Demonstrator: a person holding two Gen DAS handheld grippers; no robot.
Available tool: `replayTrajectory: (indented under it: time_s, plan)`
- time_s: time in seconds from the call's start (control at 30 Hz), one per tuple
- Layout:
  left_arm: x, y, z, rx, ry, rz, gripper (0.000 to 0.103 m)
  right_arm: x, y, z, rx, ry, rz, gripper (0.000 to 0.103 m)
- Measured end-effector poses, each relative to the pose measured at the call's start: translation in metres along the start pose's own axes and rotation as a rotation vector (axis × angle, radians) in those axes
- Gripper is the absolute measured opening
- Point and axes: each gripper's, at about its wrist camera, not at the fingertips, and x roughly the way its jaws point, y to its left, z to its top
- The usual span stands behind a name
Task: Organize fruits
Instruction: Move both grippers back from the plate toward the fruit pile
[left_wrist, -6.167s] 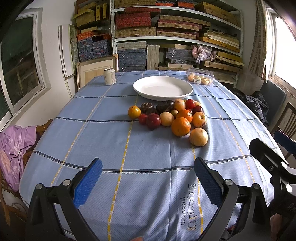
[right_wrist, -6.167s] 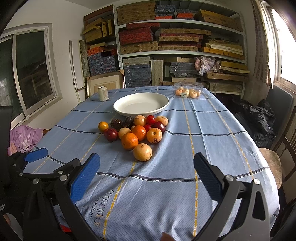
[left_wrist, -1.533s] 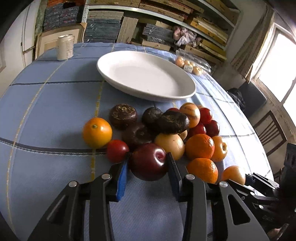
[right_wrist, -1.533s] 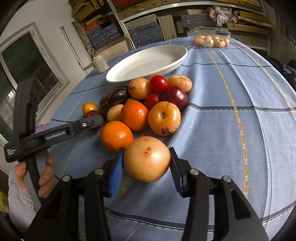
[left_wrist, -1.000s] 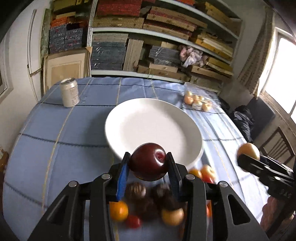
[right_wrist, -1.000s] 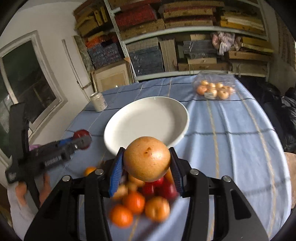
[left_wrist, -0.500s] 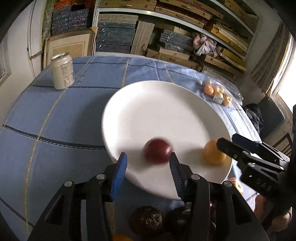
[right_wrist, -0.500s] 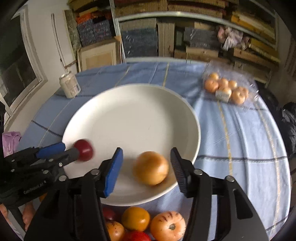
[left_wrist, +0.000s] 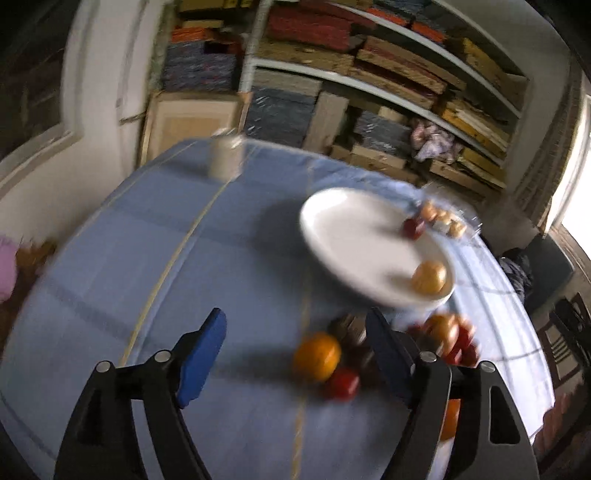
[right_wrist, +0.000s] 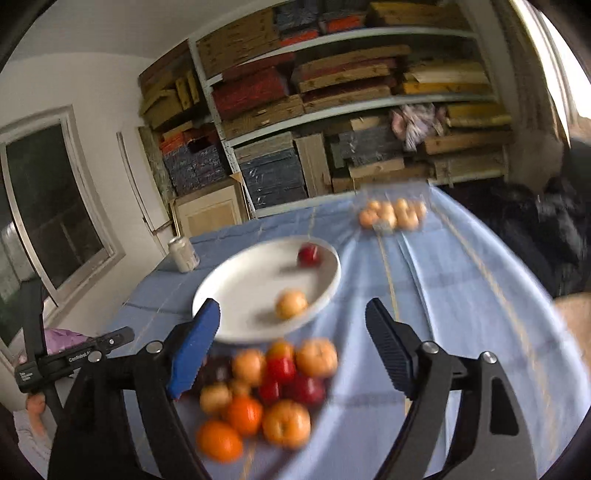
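Left gripper (left_wrist: 295, 347) fingers just spread, released, gripping nothing. Right gripper (right_wrist: 291, 336) likewise. Red plum (right_wrist: 308, 255) and yellow pear (right_wrist: 291, 304) on plate (right_wrist: 236, 291), beyond fingers. Fruit pile (right_wrist: 266, 391) on worktop (right_wrist: 461, 295), between right fingers.

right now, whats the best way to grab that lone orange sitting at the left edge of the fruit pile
Judging by its round shape, grip the orange across its widest middle, fingers to either side. Come with the left gripper, now open and empty, from the bare tablecloth in front: dark fruit crowds behind it and a small red fruit sits at its right.
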Motion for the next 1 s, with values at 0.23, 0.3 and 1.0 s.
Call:
replayTrajectory:
  time_s: [0.23, 0.3, 1.0]
  plan:
    - [0.005, 0.0, -0.033, 0.04, 0.068, 0.046, 0.079, -0.013, -0.015, -0.027, 0.053, 0.041, 0.018, 0.089]
    - [0.007, -0.016, -0.036, 0.119, 0.061, 0.061, 0.079, -0.013, -0.015, -0.028, 0.049, 0.044, 0.013, 0.09]
    - [0.059, -0.048, -0.039, 0.239, 0.149, -0.013, 0.068, 0.002, -0.029, -0.031, 0.16, 0.125, 0.083, 0.094]
